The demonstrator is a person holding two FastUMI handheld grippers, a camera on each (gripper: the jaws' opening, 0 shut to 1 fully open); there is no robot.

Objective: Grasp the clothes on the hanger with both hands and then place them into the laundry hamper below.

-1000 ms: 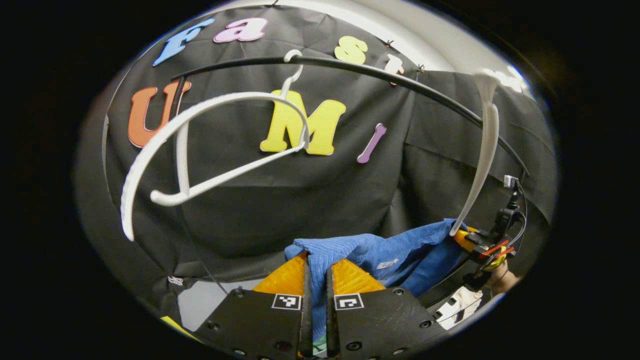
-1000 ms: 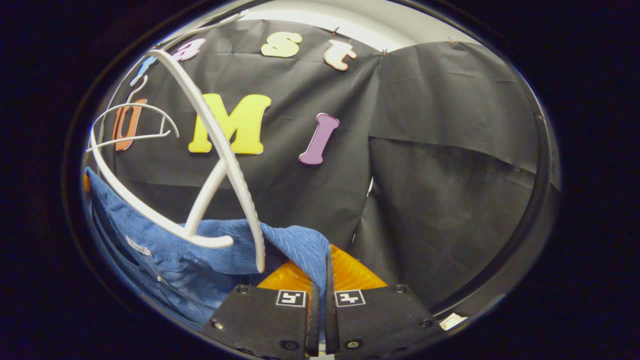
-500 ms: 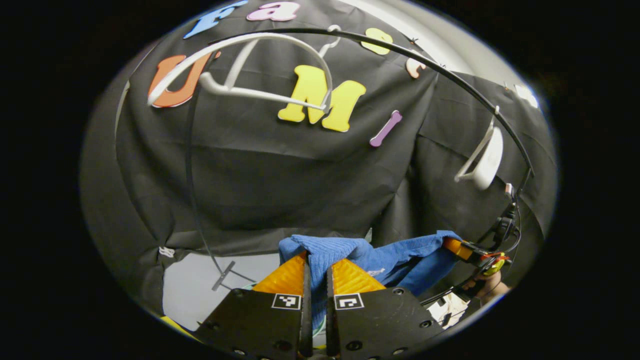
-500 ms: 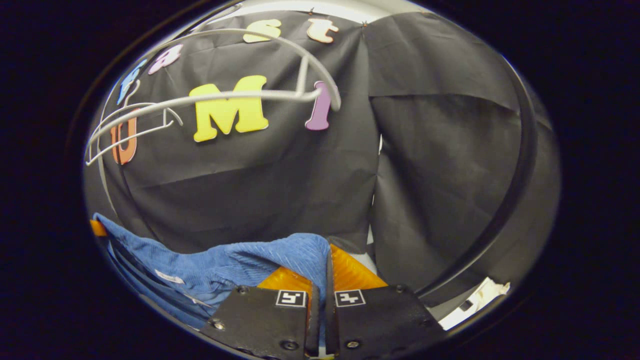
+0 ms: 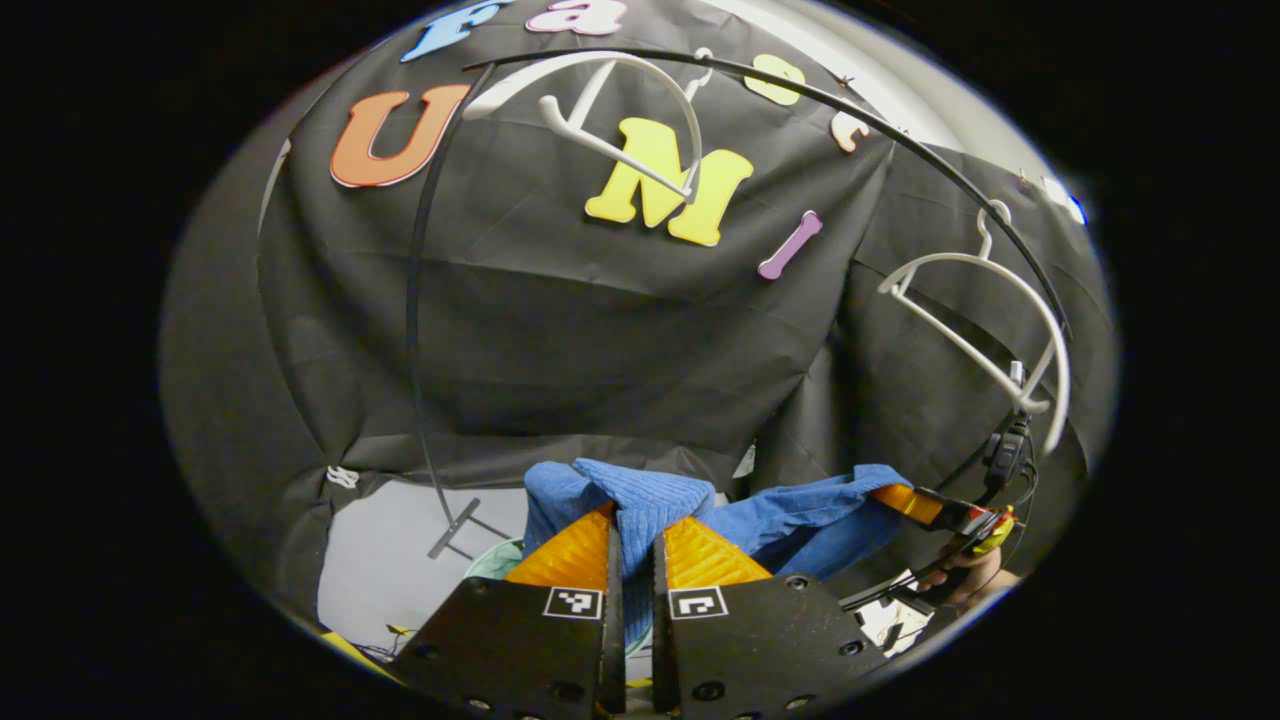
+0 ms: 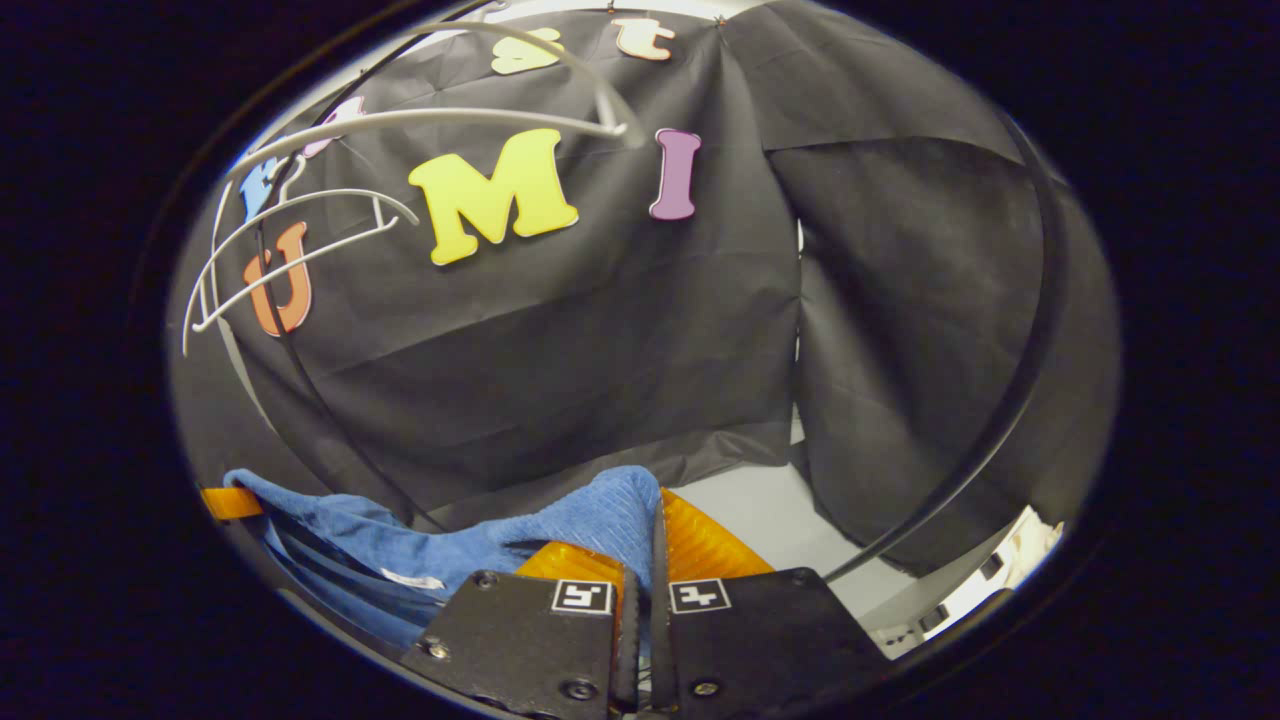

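L gripper: fingers closed tight on a fold of the blue garment, cloth bunched between and above the tips. R gripper: same, both fingers pinching the garment's other end, fabric draped over the inner finger. In the left gripper view the garment spans rightward from its fingers to the R gripper and the hand holding it.

Vs 1 s ago: garment is now fully off the white hanger, which hangs bare on the black rail well above the cloth (before, its arm lay across the fabric). Both grippers have come down; second hanger sits higher in the left gripper view. Pale floor and a green hamper rim show just left of the L fingers, below the garment.
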